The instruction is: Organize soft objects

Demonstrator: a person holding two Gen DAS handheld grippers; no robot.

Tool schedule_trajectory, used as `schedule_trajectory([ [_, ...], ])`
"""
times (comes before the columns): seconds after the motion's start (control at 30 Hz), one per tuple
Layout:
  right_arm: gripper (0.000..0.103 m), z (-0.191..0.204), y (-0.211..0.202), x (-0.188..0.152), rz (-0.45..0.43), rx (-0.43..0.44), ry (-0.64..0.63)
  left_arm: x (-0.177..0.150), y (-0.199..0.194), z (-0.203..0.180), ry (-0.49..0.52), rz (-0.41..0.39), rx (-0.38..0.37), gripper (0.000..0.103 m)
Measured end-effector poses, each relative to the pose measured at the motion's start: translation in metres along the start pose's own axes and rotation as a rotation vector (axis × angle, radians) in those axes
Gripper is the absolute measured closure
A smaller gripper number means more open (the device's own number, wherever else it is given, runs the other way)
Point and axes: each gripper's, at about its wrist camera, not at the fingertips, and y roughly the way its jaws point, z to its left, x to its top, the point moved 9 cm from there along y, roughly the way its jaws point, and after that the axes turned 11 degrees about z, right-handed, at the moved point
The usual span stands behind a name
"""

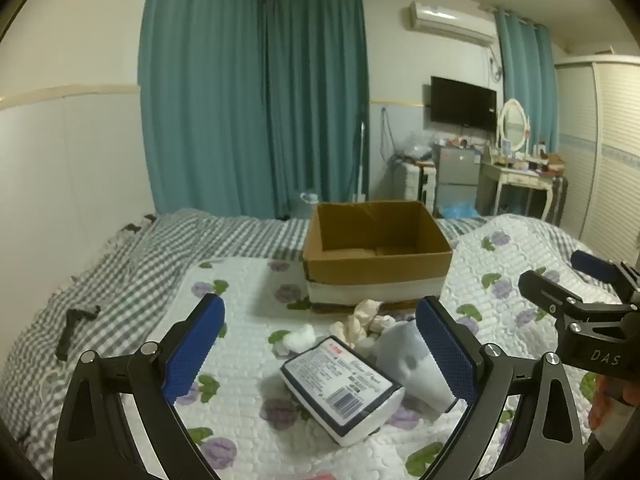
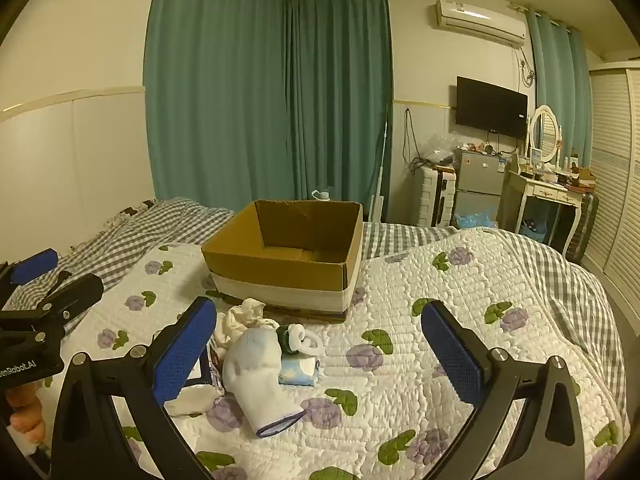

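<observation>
Left wrist view: left gripper [image 1: 320, 344] spread wide, nothing held, over tissue pack [image 1: 342, 388] on quilt [image 1: 248, 344]; box [image 1: 378, 258] beyond. Right wrist view: right gripper [image 2: 318, 350] spread wide, nothing held; sock [image 2: 258, 376] by its left finger, rag [image 2: 242, 316] just before box [image 2: 288, 252].

Both wrist cameras are looking low and close across the bed [image 1: 248, 332] toward the curtains, sharing the cardboard box [image 1: 376, 268] and the soft pile before it.
</observation>
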Motion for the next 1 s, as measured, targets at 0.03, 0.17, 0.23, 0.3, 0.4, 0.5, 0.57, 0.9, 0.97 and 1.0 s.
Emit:
schedule_trajectory([
  [0.03, 0.000, 0.0000, 0.0001, 0.0000, -0.001, 0.000, 0.000, 0.0000, -0.0002, 0.0001, 0.002, -0.001, 0.002, 0.005],
  [0.17, 0.000, 0.0003, 0.0007, 0.0000, -0.004, 0.002, 0.002, -0.0005, 0.0009, 0.0012, 0.003, 0.009, 0.006, 0.005],
  [0.23, 0.000, 0.0005, 0.0008, 0.0000, -0.004, 0.001, -0.001, -0.0003, 0.0011, 0.0025, 0.002, 0.008, 0.008, 0.005],
  [0.3, 0.000, 0.0005, 0.0009, -0.0001, -0.003, 0.001, -0.003, -0.0001, 0.0010, 0.0042, 0.001, 0.007, 0.012, 0.005],
  [0.4, 0.000, 0.0016, 0.0040, -0.0044, 0.000, 0.002, -0.002, -0.0005, -0.0010, -0.0001, 0.008, 0.006, 0.011, 0.005],
  [0.5, 0.000, 0.0014, 0.0044, -0.0069, 0.001, 0.001, -0.004, -0.0007, -0.0016, -0.0007, 0.009, 0.007, 0.011, 0.005],
  [0.57, 0.000, -0.0007, 0.0018, -0.0072, 0.002, 0.001, -0.004, -0.0036, -0.0017, -0.0031, 0.007, 0.009, 0.007, 0.005],
  [0.9, 0.000, 0.0012, 0.0053, -0.0039, 0.011, 0.003, -0.006, -0.0078, 0.0029, 0.0022, 0.014, 0.013, 0.008, 0.005],
  [0.97, 0.000, 0.0008, 0.0071, -0.0044, 0.014, 0.002, -0.005, -0.0072, 0.0036, 0.0020, 0.014, 0.014, 0.009, 0.005],
  [1.0, 0.000, 0.0009, 0.0069, -0.0042, 0.014, 0.002, -0.006, -0.0070, 0.0037, 0.0017, 0.015, 0.015, 0.010, 0.005],
])
